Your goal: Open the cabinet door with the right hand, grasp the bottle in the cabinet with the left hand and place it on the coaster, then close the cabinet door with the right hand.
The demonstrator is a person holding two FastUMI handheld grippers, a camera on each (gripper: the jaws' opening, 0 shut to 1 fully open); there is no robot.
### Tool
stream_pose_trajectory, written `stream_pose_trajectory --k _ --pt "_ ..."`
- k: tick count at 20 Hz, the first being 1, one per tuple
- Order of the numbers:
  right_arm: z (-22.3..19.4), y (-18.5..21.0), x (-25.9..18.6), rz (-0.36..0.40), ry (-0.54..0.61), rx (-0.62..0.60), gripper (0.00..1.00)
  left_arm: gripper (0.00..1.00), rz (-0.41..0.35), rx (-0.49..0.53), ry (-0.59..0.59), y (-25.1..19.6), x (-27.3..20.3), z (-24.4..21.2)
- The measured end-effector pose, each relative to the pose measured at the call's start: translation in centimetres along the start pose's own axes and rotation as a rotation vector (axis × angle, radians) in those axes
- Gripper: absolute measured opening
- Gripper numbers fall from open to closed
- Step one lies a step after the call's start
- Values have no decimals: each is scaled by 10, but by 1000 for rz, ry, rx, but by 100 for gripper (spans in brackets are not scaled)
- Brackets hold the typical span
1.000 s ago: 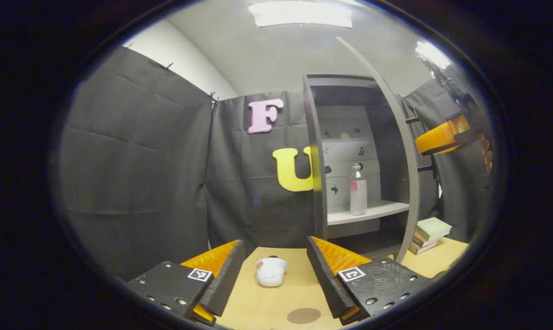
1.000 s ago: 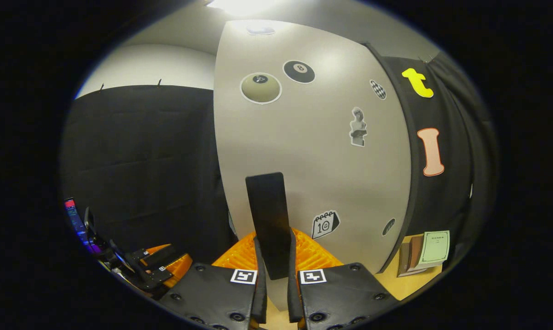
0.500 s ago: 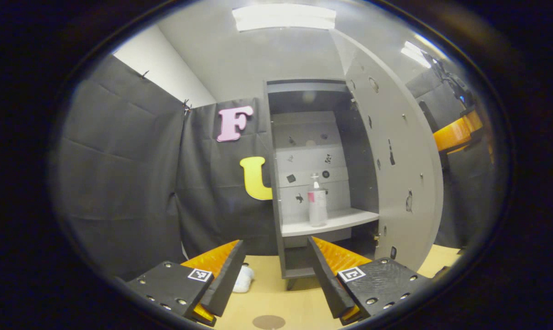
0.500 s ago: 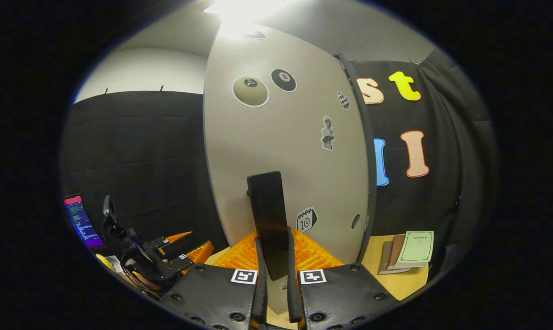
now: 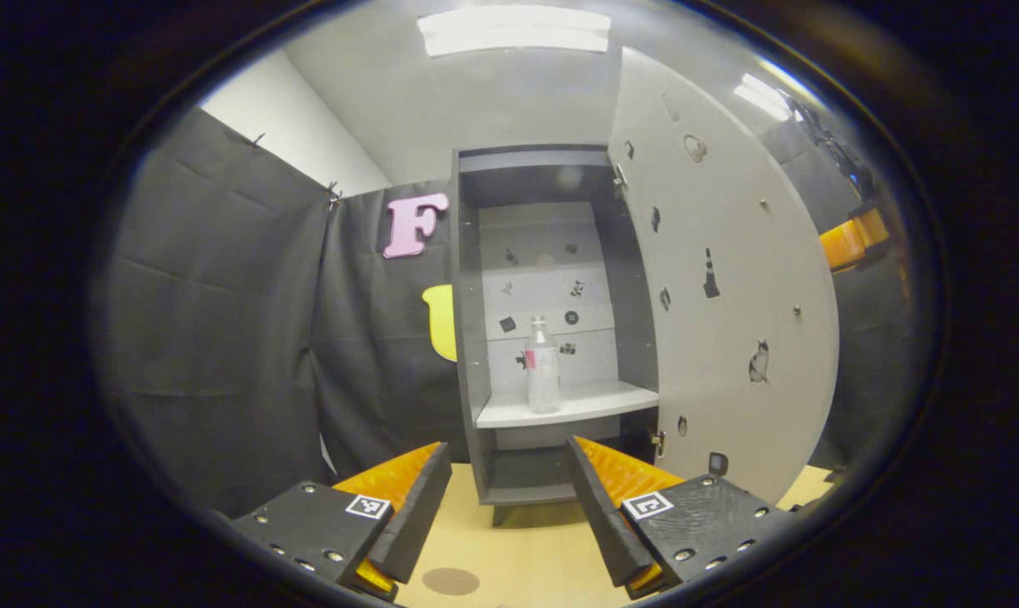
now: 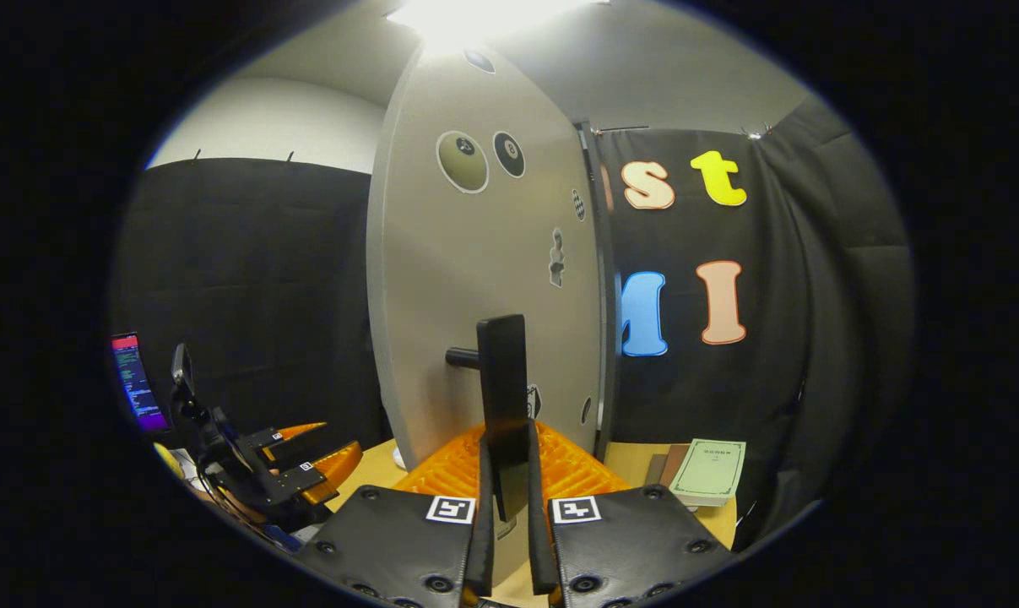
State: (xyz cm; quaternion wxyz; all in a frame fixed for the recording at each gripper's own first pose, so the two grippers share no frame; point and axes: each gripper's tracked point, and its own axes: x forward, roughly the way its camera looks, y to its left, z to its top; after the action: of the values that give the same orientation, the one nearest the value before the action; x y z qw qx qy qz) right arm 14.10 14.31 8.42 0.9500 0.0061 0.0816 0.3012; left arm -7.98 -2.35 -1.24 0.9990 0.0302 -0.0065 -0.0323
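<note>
Pinching the black bar handle (image 6: 504, 384) of the open grey cabinet door (image 6: 484, 279), right tongs (image 6: 506, 507); left tongs (image 5: 509, 498) spread, facing clear plastic bottle (image 5: 543, 365) on shelf.

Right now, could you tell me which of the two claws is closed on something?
The right claw: it is clamped on the cabinet door's black handle. The left claw is open and empty, facing the bottle.

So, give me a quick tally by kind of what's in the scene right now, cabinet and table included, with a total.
Bottles: 1, the bottle on the cabinet shelf.
Coasters: 1, the coaster on the table.
Cabinet doors: 1, the door, open, its handle clamped by the right gripper.
Books: a stack of books, count unclear.
Grippers: 2, including the left gripper.
Total: 5, plus the books.
</note>
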Motion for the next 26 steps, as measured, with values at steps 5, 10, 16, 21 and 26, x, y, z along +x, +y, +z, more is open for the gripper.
stream_pose_trajectory --k 5,10,16,21,26 --pt "-4 -44 -16 -67 -30 14 18 82 41 37 -8 -19 -7 10" --pt "-13 -56 -60 -28 -47 95 35 82 -1 29 -3 -49 16 19" --pt "-36 -136 -106 -278 -50 102 80 82 -70 28 -6 -76 73 35" --pt "-74 -183 -130 -474 0 99 97 83 -119 -57 -12 -85 129 45" --pt "-84 -207 -130 -586 17 116 97 83 -140 -109 3 -77 195 40"
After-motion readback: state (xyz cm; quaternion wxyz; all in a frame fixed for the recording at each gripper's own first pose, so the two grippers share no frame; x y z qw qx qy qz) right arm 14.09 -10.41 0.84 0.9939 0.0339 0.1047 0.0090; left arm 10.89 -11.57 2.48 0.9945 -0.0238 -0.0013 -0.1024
